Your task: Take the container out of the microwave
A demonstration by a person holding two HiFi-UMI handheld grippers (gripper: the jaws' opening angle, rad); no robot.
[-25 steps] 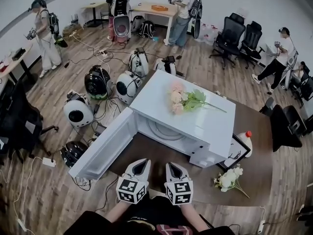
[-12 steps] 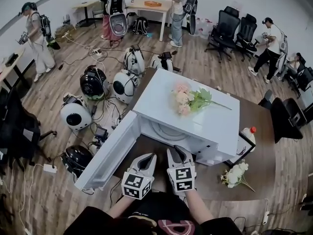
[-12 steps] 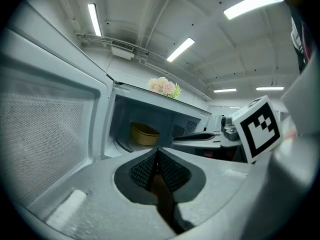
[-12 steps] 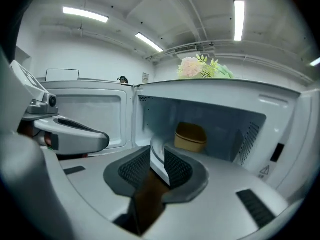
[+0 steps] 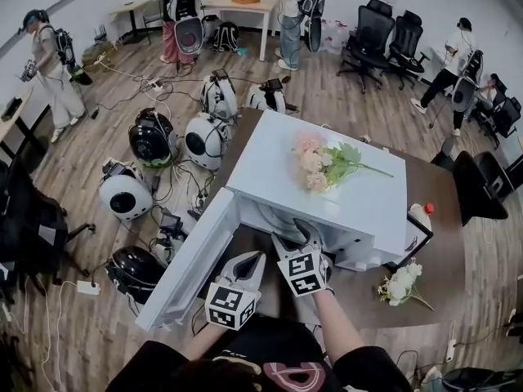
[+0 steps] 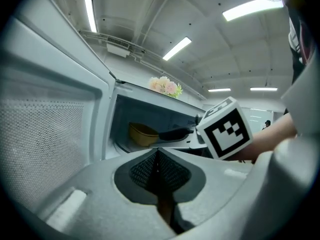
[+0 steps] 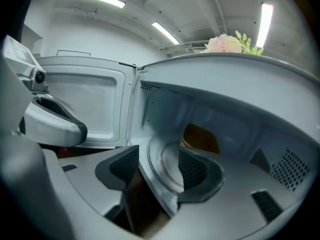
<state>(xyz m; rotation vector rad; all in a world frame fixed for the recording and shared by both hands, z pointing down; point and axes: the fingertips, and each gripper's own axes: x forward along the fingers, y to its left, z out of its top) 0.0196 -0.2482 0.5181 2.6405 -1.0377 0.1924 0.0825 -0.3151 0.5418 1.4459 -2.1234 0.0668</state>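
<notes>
Trouble comes if the right gripper (image 7: 159, 164), jaws just opened wide and empty, knocks the yellow container (image 7: 200, 138) deeper into the microwave (image 7: 235, 91) (left gripper (image 6: 157, 156) is shut, holding nothing).

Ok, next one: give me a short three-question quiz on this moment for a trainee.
1. True or false: the microwave door is closed.
2. Where is the yellow container? A on the table; B inside the microwave; C on the floor.
3. Fill in: the left claw has its jaws ___.
Key: 1 false; 2 B; 3 together.
</notes>
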